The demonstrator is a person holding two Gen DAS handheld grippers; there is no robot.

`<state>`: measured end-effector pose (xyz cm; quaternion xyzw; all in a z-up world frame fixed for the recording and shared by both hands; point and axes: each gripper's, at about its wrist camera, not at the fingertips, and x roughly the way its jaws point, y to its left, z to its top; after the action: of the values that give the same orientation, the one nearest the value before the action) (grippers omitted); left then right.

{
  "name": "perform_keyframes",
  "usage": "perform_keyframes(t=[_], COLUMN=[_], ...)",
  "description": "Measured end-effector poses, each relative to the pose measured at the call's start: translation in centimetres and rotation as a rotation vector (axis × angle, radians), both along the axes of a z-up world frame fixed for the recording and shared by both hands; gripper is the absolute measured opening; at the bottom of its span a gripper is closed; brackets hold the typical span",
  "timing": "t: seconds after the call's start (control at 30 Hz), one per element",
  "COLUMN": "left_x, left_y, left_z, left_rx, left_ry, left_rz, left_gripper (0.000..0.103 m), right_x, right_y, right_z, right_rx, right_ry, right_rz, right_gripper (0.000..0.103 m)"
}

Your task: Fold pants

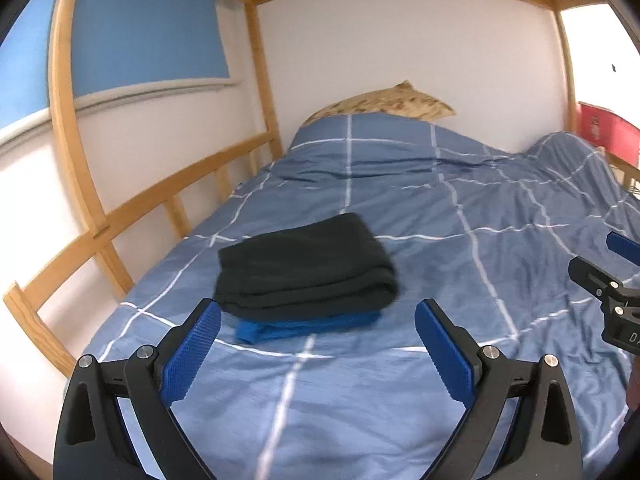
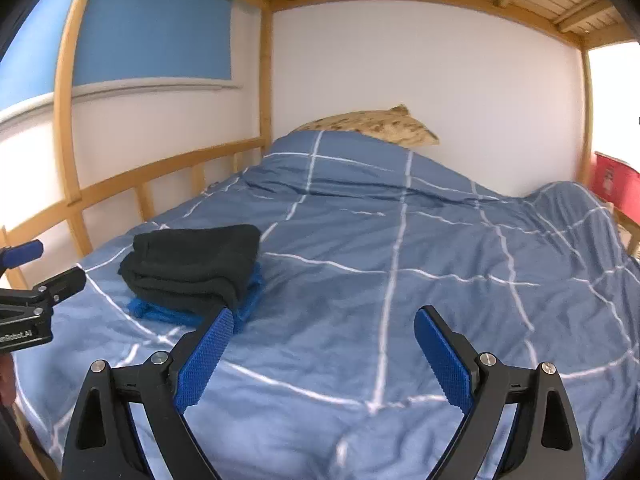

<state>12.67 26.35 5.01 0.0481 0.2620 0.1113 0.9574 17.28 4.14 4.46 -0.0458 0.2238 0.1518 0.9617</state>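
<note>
Dark folded pants (image 1: 304, 268) lie stacked on a folded blue garment (image 1: 304, 328) on the bed. In the right wrist view the pants (image 2: 192, 268) sit at the left over the blue garment (image 2: 248, 300). My left gripper (image 1: 318, 320) is open and empty, just short of the stack. My right gripper (image 2: 324, 328) is open and empty, to the right of the stack. The right gripper shows at the right edge of the left wrist view (image 1: 600, 268); the left gripper shows at the left edge of the right wrist view (image 2: 40, 268).
The bed has a blue checked duvet (image 1: 460, 240) and a patterned pillow (image 1: 384, 104) at the head. A wooden rail (image 1: 120, 216) runs along the left side, wooden slats overhead. A red object (image 1: 608, 132) stands past the bed's right side.
</note>
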Motion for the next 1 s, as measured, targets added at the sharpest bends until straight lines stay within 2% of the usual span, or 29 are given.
perform_keyframes(t=[0.33,0.6,0.83,1.0], left_x=[-4.1,-6.6,-8.0,-8.5], left_y=[-7.5,-12.3,-15.4,-16.7], left_z=[0.1,0.5,0.6,0.3], left_rx=[0.005,-0.001,-0.003,-0.033], left_ry=[-0.032,-0.051,-0.052,-0.040], left_rz=[-0.064,-0.105,-0.117,-0.133], left_gripper=[0.100,0.102,0.102,0.102], right_x=[-5.6,-8.7,-10.6,-11.6], right_y=[-7.2,-11.2,-14.5,-16.1], right_z=[0.8,0.6,0.5,0.4], right_rx=[-0.007,0.007,0.046,0.045], right_ry=[-0.020,-0.014,-0.011,-0.019], right_rz=[-0.042,-0.065,-0.093,-0.114], right_gripper=[0.093,0.093,0.093,0.093])
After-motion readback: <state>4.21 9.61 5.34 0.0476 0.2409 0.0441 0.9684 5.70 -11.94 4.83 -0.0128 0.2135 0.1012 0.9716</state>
